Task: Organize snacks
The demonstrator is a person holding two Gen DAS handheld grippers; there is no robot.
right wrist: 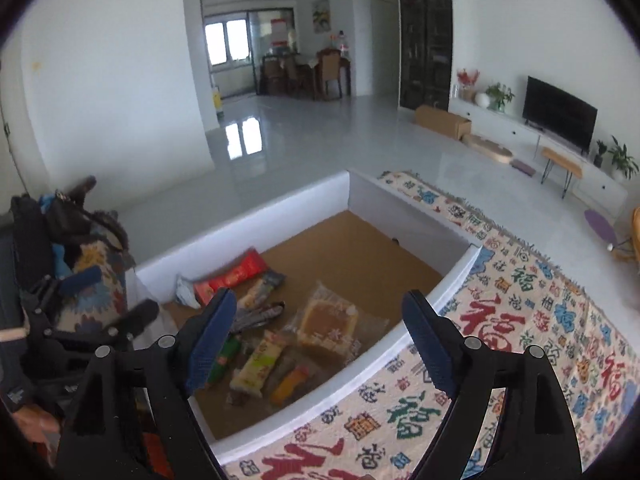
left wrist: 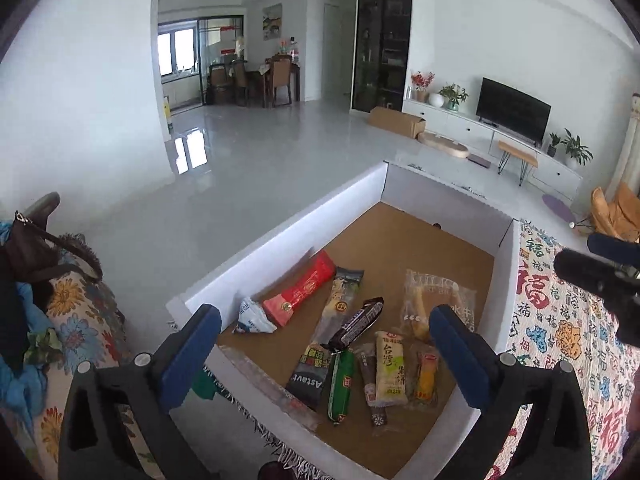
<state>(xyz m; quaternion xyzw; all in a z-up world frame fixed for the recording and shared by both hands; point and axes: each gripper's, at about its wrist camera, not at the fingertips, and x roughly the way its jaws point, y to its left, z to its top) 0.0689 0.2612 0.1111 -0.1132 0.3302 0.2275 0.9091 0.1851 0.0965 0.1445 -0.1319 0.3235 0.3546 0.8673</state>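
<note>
Left gripper [left wrist: 325, 340]: spread wide, empty, above snacks [left wrist: 352, 344] in box [left wrist: 256, 256].
Right gripper [right wrist: 320, 336]: spread, empty, over same box.

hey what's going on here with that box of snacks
A person holds a two-finger gripper in each hand over a shallow white box with a brown cardboard floor. Wrapped snacks lie in it, among them a red packet and a green stick. The left gripper and right gripper are both open, holding nothing.
</note>
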